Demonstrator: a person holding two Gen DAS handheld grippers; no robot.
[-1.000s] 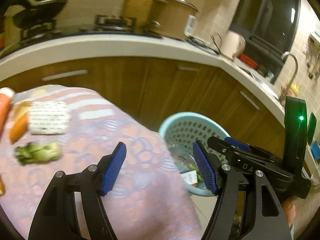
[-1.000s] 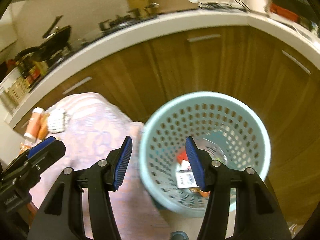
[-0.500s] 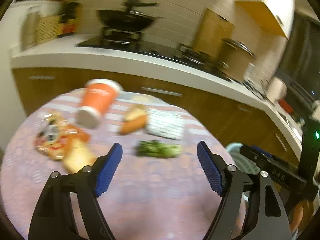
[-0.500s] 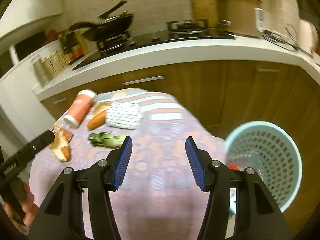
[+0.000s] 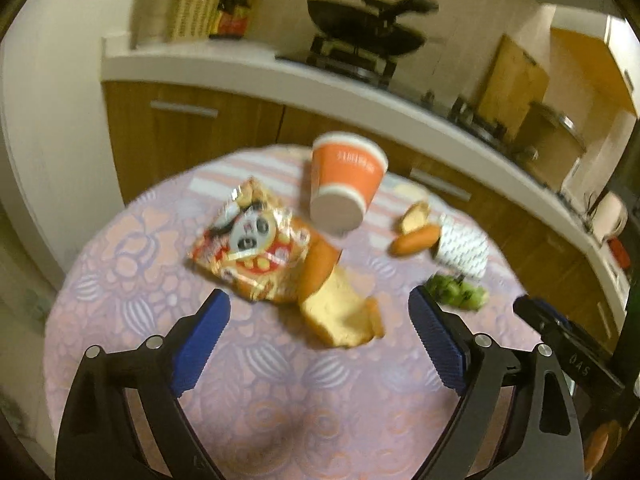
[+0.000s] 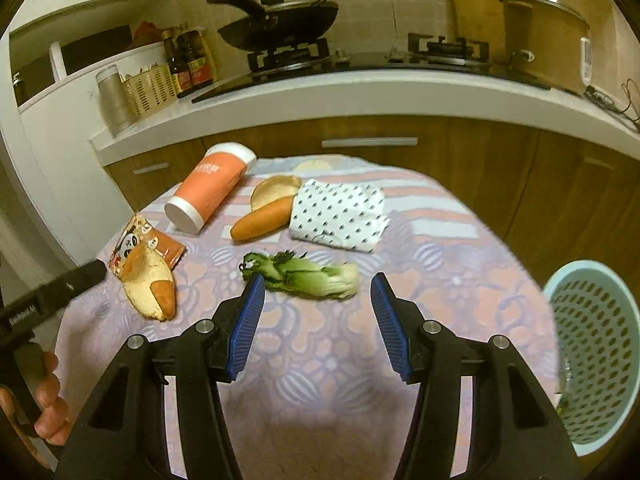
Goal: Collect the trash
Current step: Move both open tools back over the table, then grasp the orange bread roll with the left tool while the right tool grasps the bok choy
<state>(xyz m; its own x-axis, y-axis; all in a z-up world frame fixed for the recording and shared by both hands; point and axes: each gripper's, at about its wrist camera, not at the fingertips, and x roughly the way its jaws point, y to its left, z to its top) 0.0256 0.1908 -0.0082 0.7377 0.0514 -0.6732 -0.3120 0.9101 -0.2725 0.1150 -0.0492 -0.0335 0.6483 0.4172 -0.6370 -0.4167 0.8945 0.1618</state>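
Kitchen setting: wood cabinets under a white counter (image 6: pixel 360 92), black wok (image 6: pixel 280 24) on the stove, and a round table under a pink-and-lilac patterned cloth (image 6: pixel 328 356) in front.

Left wrist view, blurred. Left gripper (image 5: pixel 318 344) hovers over the table, jaws wide and just now opening further, nothing between them. Ahead of the pads: a slice of bread (image 5: pixel 340 316) lying against a crinkled snack wrapper (image 5: pixel 252 244). Beyond these, an orange paper cup (image 5: pixel 344 180) on its side, base toward the camera. Right of it, a carrot (image 5: pixel 414 238) beside a white dotted packet (image 5: pixel 464 246), then a green leafy vegetable (image 5: pixel 456 292) near the right pad.

Right wrist view, sharper. Right gripper (image 6: pixel 316 316) stands part open and empty, aimed at the leafy vegetable (image 6: pixel 304 276), which lies just past its fingertips, untouched. Behind: carrot (image 6: pixel 262 220), dotted packet (image 6: pixel 340 216), cup (image 6: pixel 210 192). Wrapper (image 6: pixel 140 244) and bread (image 6: pixel 146 280) sit far left. Pale blue perforated basket (image 6: pixel 592 352) stands off the table's right edge. A hand (image 6: pixel 48 400) grips the other tool at lower left.
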